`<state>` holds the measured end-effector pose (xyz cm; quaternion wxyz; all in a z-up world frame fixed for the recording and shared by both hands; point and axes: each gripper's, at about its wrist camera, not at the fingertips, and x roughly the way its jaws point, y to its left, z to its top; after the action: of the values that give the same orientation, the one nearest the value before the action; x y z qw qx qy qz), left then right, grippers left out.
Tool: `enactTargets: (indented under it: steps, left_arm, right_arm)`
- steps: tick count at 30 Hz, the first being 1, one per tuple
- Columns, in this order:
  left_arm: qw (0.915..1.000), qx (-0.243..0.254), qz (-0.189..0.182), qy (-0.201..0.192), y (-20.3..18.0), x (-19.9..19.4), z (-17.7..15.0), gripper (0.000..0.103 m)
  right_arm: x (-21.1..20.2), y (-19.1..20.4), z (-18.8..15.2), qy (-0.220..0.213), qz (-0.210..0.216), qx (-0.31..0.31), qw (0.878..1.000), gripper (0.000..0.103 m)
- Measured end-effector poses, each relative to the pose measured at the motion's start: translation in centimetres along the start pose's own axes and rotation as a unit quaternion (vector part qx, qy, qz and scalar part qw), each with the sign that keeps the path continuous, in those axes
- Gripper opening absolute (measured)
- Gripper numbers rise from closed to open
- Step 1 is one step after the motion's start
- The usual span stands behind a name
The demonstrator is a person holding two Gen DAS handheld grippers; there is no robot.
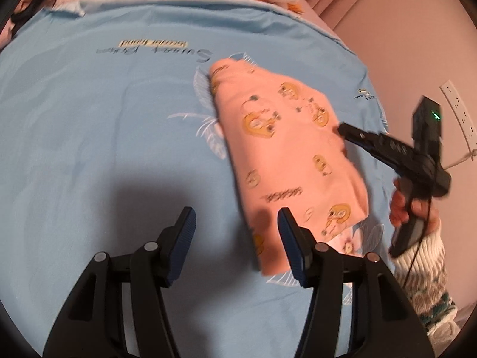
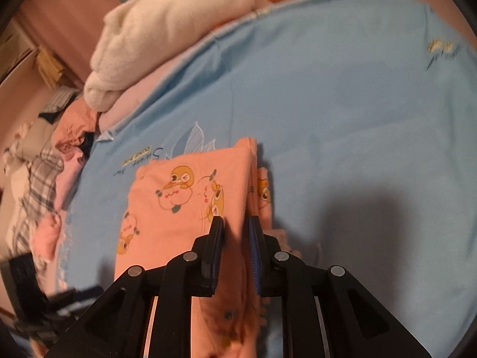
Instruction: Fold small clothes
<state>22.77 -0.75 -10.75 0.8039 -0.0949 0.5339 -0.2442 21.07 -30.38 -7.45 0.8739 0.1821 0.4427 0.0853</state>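
Observation:
A small pink garment (image 1: pixel 286 155) with yellow cartoon prints lies folded on the light blue bedsheet (image 1: pixel 104 125). My left gripper (image 1: pixel 237 223) is open and empty, hovering over the sheet at the garment's near left edge. My right gripper (image 1: pixel 342 129) reaches in from the right, its tip at the garment's right edge. In the right wrist view, the right gripper (image 2: pixel 234 223) has its jaws narrowly apart with a fold of the pink garment (image 2: pixel 179 208) between them. The left gripper shows blurred at the lower left of that view (image 2: pixel 38 307).
A white fluffy blanket (image 2: pixel 167 29) and pink bedding lie at the bed's far edge. A heap of other clothes (image 2: pixel 38 179), plaid and pink, sits off the sheet's left side. A pink wall (image 1: pixel 402 29) with a white power strip (image 1: pixel 459 110) stands to the right.

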Motion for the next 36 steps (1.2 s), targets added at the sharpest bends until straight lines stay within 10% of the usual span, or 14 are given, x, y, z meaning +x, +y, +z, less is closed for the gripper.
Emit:
enactTargets:
  steps: [4,9,36]
  left_arm:
    - [0.9994,0.017,-0.002,-0.029,-1.9,0.1,1.4,0.051]
    - [0.9984,0.037,-0.013,-0.040,-4.3,2.4,2.8,0.020]
    - [0.9964,0.071,0.047,0.001,-5.1,4.7,-1.5,0.020]
  right_arm:
    - [-2.6,2.3,-1.7,-0.033,0.017,-0.074,0.997,0.016]
    - [-2.7,4.2,-4.0,-0.026,0.027,-0.128,0.991,0.016]
    - [-0.5,1.4,-8.9,0.047,0.022,-0.080,0.996,0.012]
